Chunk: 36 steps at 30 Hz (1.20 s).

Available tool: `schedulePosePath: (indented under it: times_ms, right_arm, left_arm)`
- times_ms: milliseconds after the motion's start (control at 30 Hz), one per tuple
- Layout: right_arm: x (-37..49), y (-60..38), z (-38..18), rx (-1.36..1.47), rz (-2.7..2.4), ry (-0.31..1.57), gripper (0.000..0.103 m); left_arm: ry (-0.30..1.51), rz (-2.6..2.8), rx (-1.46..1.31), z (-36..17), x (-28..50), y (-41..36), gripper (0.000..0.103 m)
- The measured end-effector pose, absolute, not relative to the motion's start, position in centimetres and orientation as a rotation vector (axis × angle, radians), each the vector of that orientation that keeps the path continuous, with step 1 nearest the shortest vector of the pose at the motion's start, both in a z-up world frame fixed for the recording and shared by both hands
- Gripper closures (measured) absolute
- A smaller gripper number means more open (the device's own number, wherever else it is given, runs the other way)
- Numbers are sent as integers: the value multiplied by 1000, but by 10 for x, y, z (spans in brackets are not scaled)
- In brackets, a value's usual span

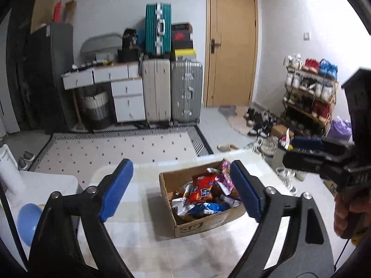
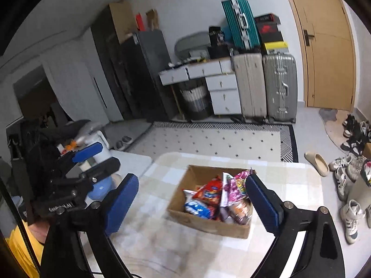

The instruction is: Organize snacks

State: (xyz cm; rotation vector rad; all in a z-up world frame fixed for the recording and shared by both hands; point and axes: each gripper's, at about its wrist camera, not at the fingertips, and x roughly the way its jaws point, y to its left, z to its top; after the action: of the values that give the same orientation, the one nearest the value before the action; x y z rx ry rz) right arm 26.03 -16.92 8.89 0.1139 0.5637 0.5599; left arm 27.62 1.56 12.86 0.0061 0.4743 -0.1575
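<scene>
1. Nearest, the left gripper (image 1: 183, 190) hangs above the near side of the open brown cardboard box (image 1: 185, 225), its blue-padded fingers (image 1: 116, 190) spread wide with nothing between them.
2. The right gripper (image 2: 192, 205) hovers on the near side of the same box, a little to its right, fingers likewise spread and empty.
3. The box sits on the pale checked bench (image 2: 208, 254), towards its far half. In it lie the snack packets, all inside its walls: a red crisp bag (image 1: 201, 188), a blue-and-white packet (image 1: 206, 208) at the near edge, and a pink wrapper (image 2: 240, 186) leaning on the right wall.
4. Risk: the packets are piled loose and glossy, so a pinch on one could slip or drag its neighbours over the low wall.
5. Risk: the box looks light, so a finger catching its rim could shove it across the smooth cloth.
6. Risk: both grippers point at the same box, and reaching in together could knock them against each other.
7. Beyond the box, past the bench edge, lie a dotted rug (image 1: 120, 148), upright suitcases (image 1: 171, 92) and a wooden door (image 1: 231, 46); none blocks the reach.
</scene>
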Motion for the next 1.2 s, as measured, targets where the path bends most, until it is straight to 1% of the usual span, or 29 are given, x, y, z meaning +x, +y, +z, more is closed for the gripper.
schedulePosePath:
  times_ms: [33,67,200,300,533,667,800,933,1067,1200]
  right_arm:
    - [249,-171,92,115,559,545,3]
    - [236,-174,96,111,557,525,2]
    - [180,-183,108,72,564,411,1]
    - [139,-190,108,45,546,318,1]
    - [51,-189,72,-101,509,123,1]
    - [28,-182,44,-155,463,82,1]
    - [24,-187,17,-107,434,77,1]
    - [33,-196,-13,-79,356,72,1]
    - [57,-209,-48,-15,326,126,1]
    - [79,-218,-73,14,299,156,1]
  left_arm:
    - [460,-156,8,137,265,18,6]
    - [442,-151,13,145,252,20,0]
    - [370,-150,9,172,193,30,1]
    - [327,-121,10,180,154,36,1]
    - [230,-23,0,163,61,58,1]
    - [195,16,8,142,23,72,1]
    - [192,27,32,110,3,74,0]
    - [242,9,-10,71,8,73,0]
    - [311,8,-63,23,21,75,1]
    - [388,11,-23,-20,48,64,1]
